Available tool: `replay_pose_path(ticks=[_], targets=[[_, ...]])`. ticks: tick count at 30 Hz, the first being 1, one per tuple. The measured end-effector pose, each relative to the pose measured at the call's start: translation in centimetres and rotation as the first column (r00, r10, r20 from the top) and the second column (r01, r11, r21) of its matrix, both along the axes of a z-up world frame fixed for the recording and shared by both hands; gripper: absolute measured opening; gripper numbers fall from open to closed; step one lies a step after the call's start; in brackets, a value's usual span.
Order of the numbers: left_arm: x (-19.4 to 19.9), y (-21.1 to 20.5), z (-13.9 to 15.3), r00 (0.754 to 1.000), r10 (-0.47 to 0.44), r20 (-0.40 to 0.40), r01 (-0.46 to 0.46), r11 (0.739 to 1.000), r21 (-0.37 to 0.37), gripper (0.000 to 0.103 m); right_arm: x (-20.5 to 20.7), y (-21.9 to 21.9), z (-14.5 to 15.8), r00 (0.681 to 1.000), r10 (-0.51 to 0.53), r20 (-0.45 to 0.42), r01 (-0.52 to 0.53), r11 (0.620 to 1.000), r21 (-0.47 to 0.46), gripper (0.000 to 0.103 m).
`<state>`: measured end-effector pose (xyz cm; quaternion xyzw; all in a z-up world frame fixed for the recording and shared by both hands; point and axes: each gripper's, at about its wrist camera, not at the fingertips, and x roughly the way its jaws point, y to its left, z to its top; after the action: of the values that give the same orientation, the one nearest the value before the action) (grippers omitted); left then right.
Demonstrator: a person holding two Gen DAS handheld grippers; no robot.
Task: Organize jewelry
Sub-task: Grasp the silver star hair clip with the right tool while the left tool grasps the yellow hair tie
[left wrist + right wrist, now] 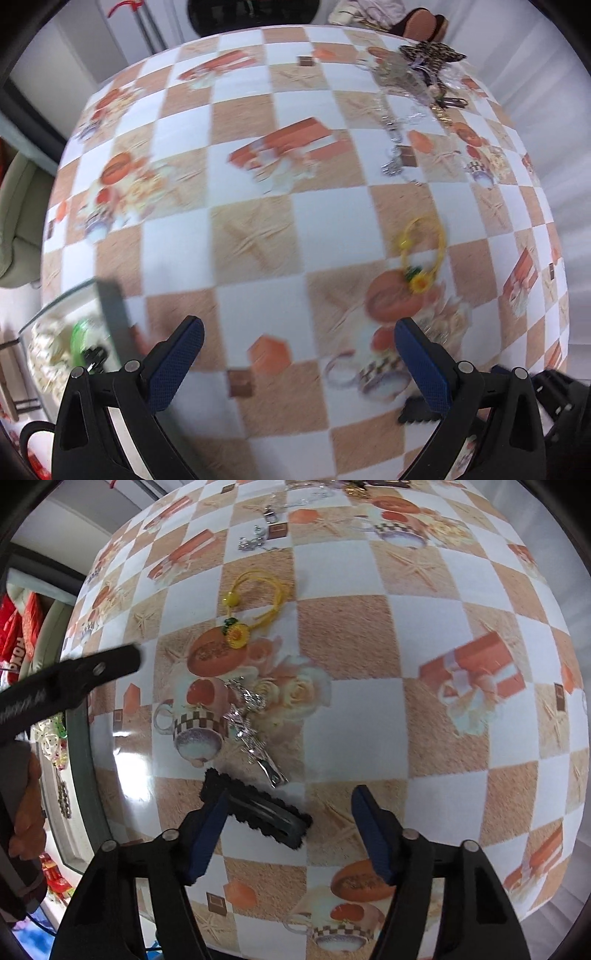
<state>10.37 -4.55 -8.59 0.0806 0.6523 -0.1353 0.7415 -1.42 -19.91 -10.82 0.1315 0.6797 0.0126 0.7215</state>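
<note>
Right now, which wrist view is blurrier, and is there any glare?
Left wrist view: motion blur smears the tablecloth and yellow cord bracelet. Right wrist view: sharper, black hair clip crisp, window glare on the cloth at lower left. Both bend the checks, fisheye.

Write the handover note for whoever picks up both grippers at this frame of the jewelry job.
Left gripper: open, empty, over bare tablecloth.
Right gripper: open, jaws astride the black hair clip lying on the cloth; one fingertip beside it, no squeeze visible.
Nearby: silver chain just beyond the clip, yellow sunflower cord further out, more pieces heaped at the far edge.
Done: the tray at the left edge already holds some items.
Left: clip, chain, cord and the far heap.
</note>
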Motion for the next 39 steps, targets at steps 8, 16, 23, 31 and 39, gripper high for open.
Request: replay_pose_path(ticks=[8, 16, 23, 31, 39], targets=[[2.2, -3.9, -1.9, 0.998, -0.056, -0.021, 0.055, 0.996, -0.066, 0.103, 0.7, 1.4, -0.8, 0.999, 0.029, 0.032, -0.028, 0.999, -0.04, 0.056], [3.2, -7.3, -4.0, 0.991, -0.132, -0.02, 0.131, 0.99, -0.044, 0.091, 1.3, 3.9, -1.1, 0.993, 0.093, 0.079, -0.085, 0.991, -0.1, 0.053], [3.3, -9.1, -3.9, 0.983, -0.18, 0.023, 0.18, 0.984, -0.011, 0.067, 1.3, 5.9, -1.2, 0.984, 0.154, 0.095, -0.131, 0.969, -0.207, 0.032], [3.8, -8.9, -3.6, 0.987, -0.156, 0.042, 0.157, 0.988, -0.003, 0.026, 1.4, 4.9, -1.2, 0.988, 0.125, 0.089, -0.109, 0.98, -0.167, 0.011], [3.5, -7.2, -3.2, 0.994, -0.112, 0.004, 0.112, 0.99, -0.081, 0.016, 1.5, 2.4, 0.0, 0.995, 0.021, 0.094, -0.018, 0.999, -0.039, 0.011]])
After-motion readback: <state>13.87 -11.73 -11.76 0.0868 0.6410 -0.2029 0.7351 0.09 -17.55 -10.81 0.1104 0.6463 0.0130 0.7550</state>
